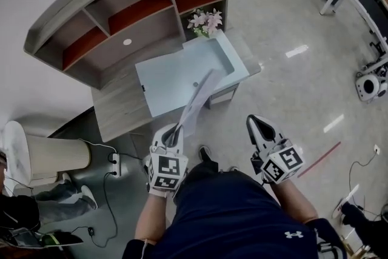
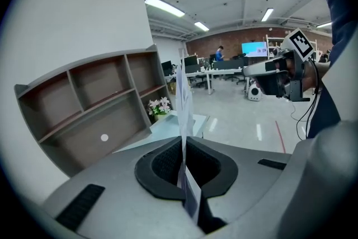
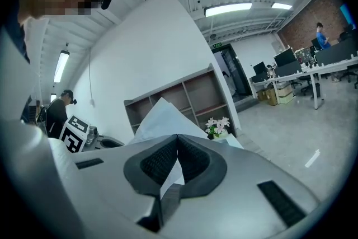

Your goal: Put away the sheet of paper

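By my read the task was part-way: the sheet of paper was up in the air, not stowed anywhere yet. The left gripper was clamped on its lower edge, jaws pressed together w/ the sheet pinched edge-on btwn the pads. From there the sheet rose & leaned toward the desk. In the head view its top end overlapped the light-blue mat on the desk top, but I couldn't tell how high above it. The right gripper was closed on nothing, tips together, on the desk's near side & apart from the sheet. The white behind its jaws in the right gripper view was only the sheet beyond, not a grip.

Done, judging from how things lay: pickup & a one-handed hold. Left to do: carry to a storage spot, slide in, let go. The spot was prob. the shelf unit along the desk's far side, w/ several open compartments & no items seen in them. Which compartment was meant, couldn't tell. Flowers stood at the desk's far right corner, just beside the shelf unit's end, so care was needed there. The sheet was held at one edge only & would likely flop on entry; the right gripper was free to steady it.
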A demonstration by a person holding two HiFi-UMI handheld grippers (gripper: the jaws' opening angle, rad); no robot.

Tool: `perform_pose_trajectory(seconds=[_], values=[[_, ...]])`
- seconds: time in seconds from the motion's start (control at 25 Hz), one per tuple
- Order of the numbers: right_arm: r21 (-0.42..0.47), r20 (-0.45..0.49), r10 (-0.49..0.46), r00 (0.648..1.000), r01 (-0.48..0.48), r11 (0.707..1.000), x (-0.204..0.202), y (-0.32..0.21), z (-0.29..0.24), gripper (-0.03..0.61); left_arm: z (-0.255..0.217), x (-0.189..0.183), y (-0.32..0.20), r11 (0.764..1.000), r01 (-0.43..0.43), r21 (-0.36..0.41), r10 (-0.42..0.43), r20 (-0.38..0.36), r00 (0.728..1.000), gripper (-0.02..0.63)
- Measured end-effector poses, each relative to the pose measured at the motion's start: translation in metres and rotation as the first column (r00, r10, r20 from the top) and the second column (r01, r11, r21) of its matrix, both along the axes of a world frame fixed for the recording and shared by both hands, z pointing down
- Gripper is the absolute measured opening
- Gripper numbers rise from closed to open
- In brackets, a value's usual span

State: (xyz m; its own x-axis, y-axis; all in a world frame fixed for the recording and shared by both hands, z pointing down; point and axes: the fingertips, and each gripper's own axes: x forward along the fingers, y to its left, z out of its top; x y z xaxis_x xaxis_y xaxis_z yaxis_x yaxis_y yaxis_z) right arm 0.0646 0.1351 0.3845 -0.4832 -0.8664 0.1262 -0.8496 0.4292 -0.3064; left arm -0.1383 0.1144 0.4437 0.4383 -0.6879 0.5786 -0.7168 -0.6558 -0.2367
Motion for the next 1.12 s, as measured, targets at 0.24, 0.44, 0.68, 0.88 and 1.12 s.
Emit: perform_pose_trajectory(seconds=[0.24, 0.44, 0.68, 0.88, 1.12], values=[[-0.016, -0.032, 0.019, 0.999, -0.020, 1.000, -0.026, -0.036, 0.000, 0.012, 0.006, -0.009, -0.040, 0.999, -0.050, -0.013, 0.049, -0.050, 0.998, 0.015], [-0.028, -0.042, 0.060, 0.997, -0.061, 0.998, -0.036, -0.055, 0.002, 0.012, 0.010, -0.015, -0.070, 0.996, -0.089, -0.016, 0.088, -0.077, 0.993, 0.015], [-0.088, -0.036, 0.076, 0.996, -0.079, 0.993, -0.037, -0.057, 0.016, 0.012, 0.011, -0.012, -0.093, 0.995, -0.098, -0.026, 0.095, -0.104, 0.990, 0.015], [-0.118, -0.017, 0.063, 0.998, -0.064, 0.991, -0.031, -0.078, 0.033, 0.012, 0.013, -0.005, -0.124, 0.997, -0.074, -0.030, 0.069, -0.146, 0.987, 0.015], [-0.112, 0.015, 0.006, 1.000, -0.004, 0.994, -0.022, -0.122, 0.029, 0.012, 0.013, 0.001, -0.157, 0.999, -0.011, -0.037, 0.006, -0.138, 0.990, 0.015]])
